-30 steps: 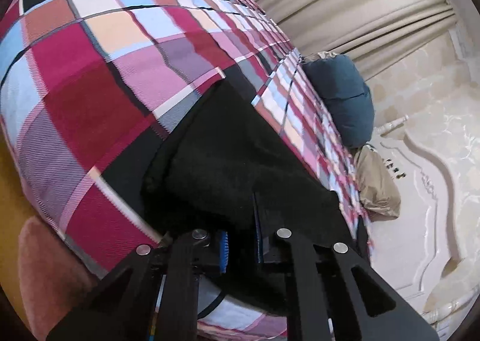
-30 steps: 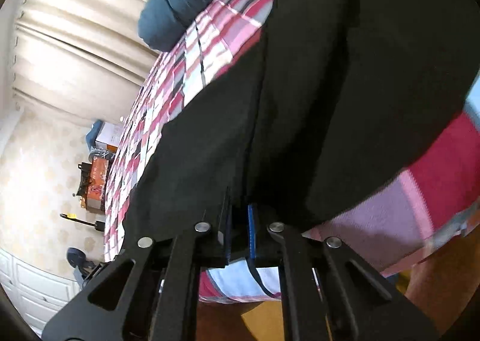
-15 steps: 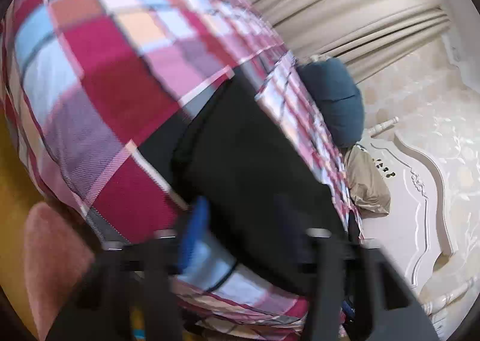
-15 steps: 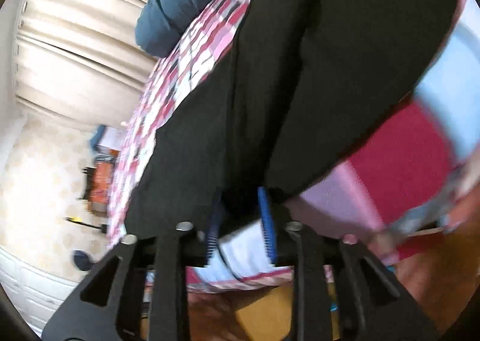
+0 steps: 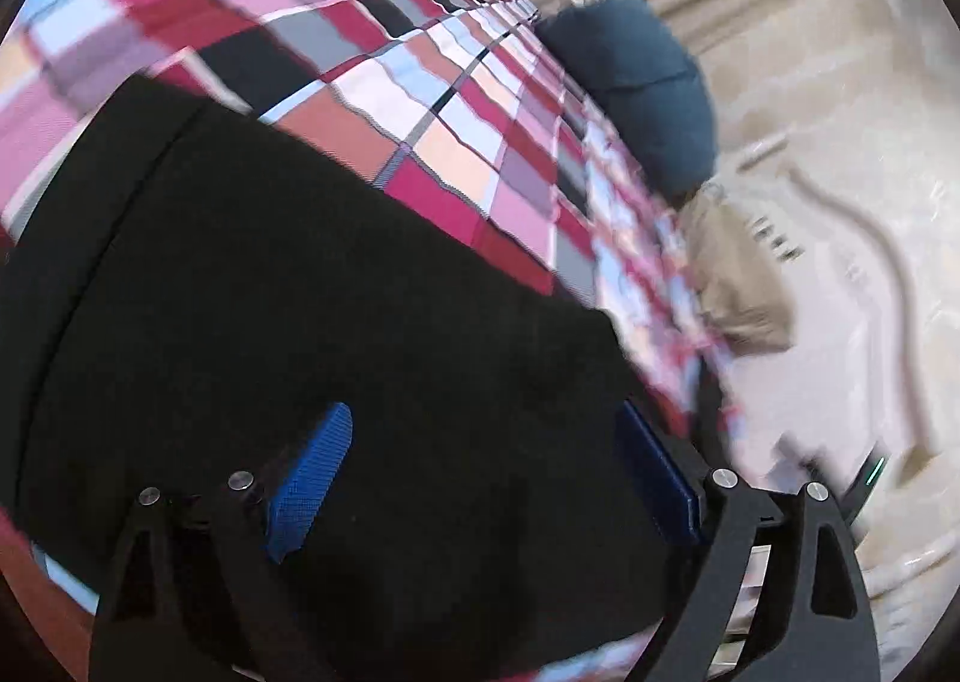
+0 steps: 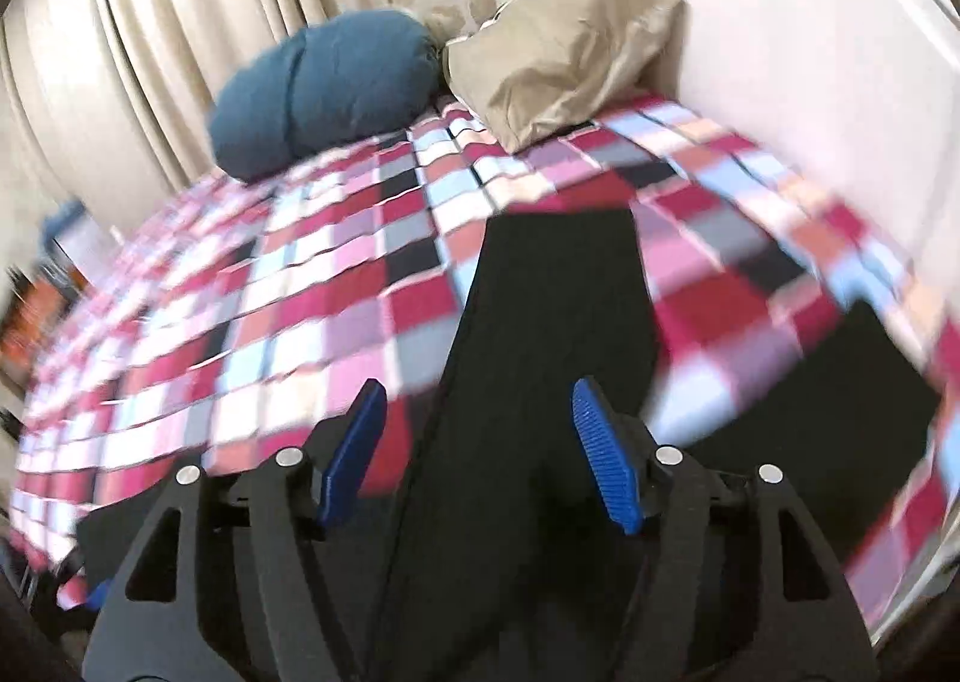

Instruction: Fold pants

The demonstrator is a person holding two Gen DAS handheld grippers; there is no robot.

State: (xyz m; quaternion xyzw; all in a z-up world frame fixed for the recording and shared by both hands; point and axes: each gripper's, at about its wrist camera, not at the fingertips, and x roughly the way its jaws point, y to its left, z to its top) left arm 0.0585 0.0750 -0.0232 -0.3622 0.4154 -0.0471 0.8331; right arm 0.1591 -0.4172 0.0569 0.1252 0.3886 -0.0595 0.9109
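Black pants [image 6: 558,286] are spread limp on the plaid bed [image 6: 300,286]; both tools, left [image 5: 480,472] and right [image 6: 474,442], are opening, nothing gripped. Soft, light cloth is best pinched at hems.

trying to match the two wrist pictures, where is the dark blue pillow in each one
Left wrist view: the dark blue pillow sits upper right, at the far edge of the plaid bedspread, with the tan pillow below it.
Right wrist view: the dark blue pillow sits upper left of centre, with the tan pillow to its right.
Shared landmark: the black pants lying on the bedspread.
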